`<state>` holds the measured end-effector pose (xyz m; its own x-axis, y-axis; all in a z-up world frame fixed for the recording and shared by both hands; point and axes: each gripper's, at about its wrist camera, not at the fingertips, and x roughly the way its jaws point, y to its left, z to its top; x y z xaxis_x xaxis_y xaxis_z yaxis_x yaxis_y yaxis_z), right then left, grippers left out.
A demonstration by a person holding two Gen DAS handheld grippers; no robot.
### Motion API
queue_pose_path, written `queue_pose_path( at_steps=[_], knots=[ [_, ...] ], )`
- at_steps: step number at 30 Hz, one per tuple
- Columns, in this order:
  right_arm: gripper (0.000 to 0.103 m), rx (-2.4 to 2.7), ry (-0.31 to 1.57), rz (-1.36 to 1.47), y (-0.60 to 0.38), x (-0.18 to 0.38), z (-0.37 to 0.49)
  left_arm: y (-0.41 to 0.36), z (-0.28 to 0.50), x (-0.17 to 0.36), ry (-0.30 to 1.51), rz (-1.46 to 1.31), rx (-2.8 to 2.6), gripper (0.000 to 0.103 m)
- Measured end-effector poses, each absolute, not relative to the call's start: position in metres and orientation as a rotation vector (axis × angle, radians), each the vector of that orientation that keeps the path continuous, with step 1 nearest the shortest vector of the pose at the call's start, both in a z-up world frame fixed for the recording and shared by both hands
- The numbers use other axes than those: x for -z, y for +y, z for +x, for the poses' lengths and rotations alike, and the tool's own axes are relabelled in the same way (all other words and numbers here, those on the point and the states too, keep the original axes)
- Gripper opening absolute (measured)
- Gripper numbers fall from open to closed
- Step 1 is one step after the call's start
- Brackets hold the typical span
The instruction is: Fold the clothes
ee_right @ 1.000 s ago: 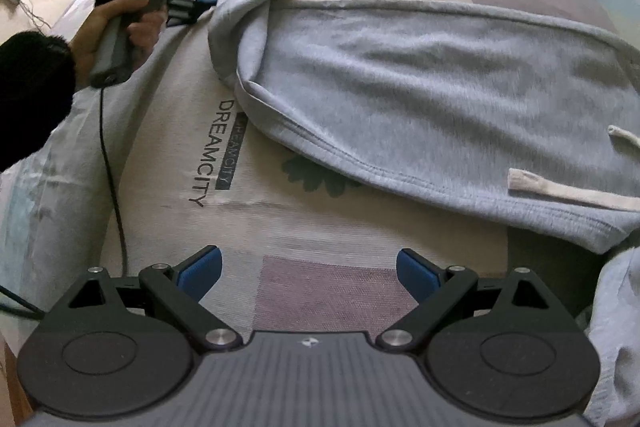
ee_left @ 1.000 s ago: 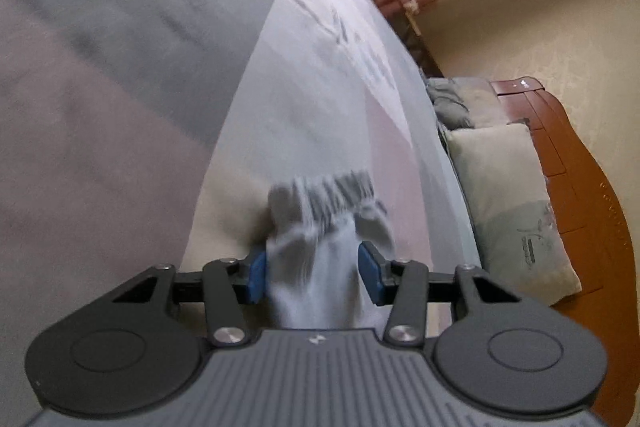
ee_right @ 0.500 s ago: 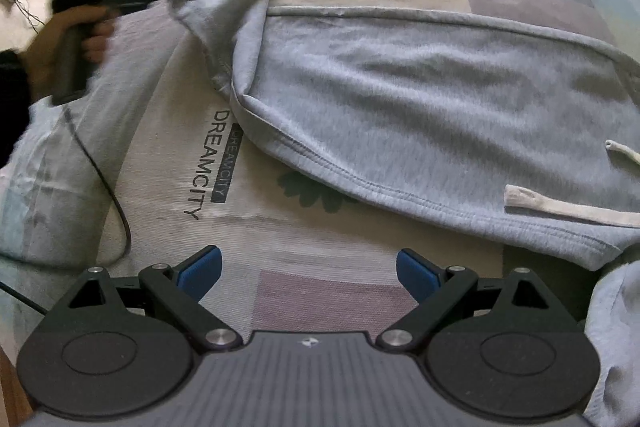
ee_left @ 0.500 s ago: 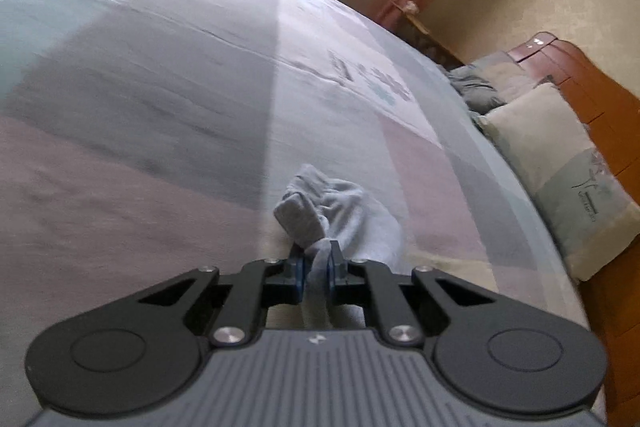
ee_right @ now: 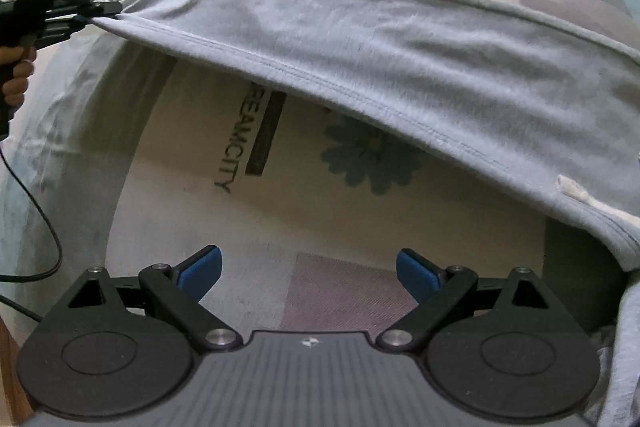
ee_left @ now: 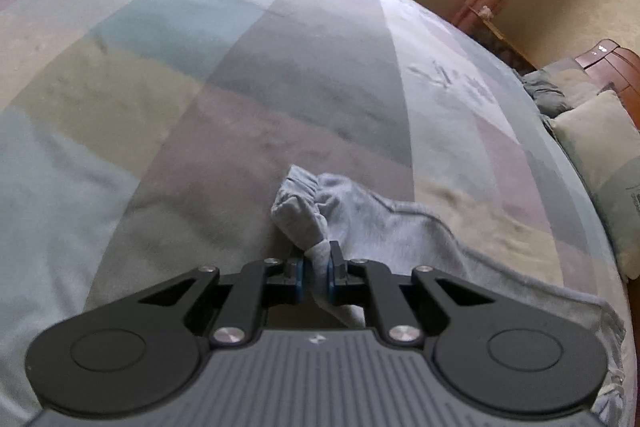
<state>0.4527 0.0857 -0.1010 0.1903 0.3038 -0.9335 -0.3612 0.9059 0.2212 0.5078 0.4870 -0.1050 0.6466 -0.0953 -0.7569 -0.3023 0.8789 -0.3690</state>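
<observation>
1. My left tongs (ee_left: pixel 316 269) are clamped on the gathered cuff (ee_left: pixel 298 205) of the grey sweatpants (ee_right: pixel 400 47), the blue pads pressed into the fabric from both sides.
2. In the right wrist view I see those left tongs at the far left, holding the trouser leg off the bed (ee_right: pixel 320 207), stretched into a taut span.
3. The rest of the sweatpants lies across the patchwork bedspread (ee_left: pixel 240 67), and a pale drawstring (ee_right: pixel 576 193) shows near the waistband on the right.
4. My right tongs (ee_right: pixel 308 271) stand wide apart with nothing between them, hovering above the bedspread near the "DREAMCITY" print (ee_right: pixel 240 143).
5. Pillows (ee_left: pixel 600 147) rest against the wooden headboard (ee_left: pixel 616 59).
</observation>
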Motion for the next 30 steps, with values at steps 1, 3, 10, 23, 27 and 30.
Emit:
queue_pose_path(
  at_steps=[1, 3, 10, 23, 27, 30],
  knots=[
    [0.097, -0.468, 1.307, -0.056, 0.087, 0.104, 0.452, 0.486, 0.505, 0.108, 0.874, -0.494, -0.124, 0.009],
    [0.097, -0.465, 1.333, -0.057, 0.088, 0.113, 0.453, 0.484, 0.499, 0.115, 0.893, -0.485, -0.129, 0.009],
    [0.103, -0.467, 1.341, -0.111, 0.098, 0.132, 0.446, 0.488, 0.490, 0.138, 0.958, -0.504, -0.180, 0.016],
    [0.103, -0.440, 1.304, -0.298, 0.119, 0.138, 0.430, 0.461, 0.455, 0.106, 1.004, -0.281, -0.276, 0.024],
    [0.103, -0.465, 1.322, -0.279, 0.115, 0.135, 0.433, 0.450, 0.450, 0.097, 0.978, -0.268, -0.293, 0.024],
    [0.103, -0.516, 1.322, -0.213, 0.102, 0.125, 0.437, 0.435, 0.450, 0.090, 0.949, -0.286, -0.263, 0.024]
  ],
)
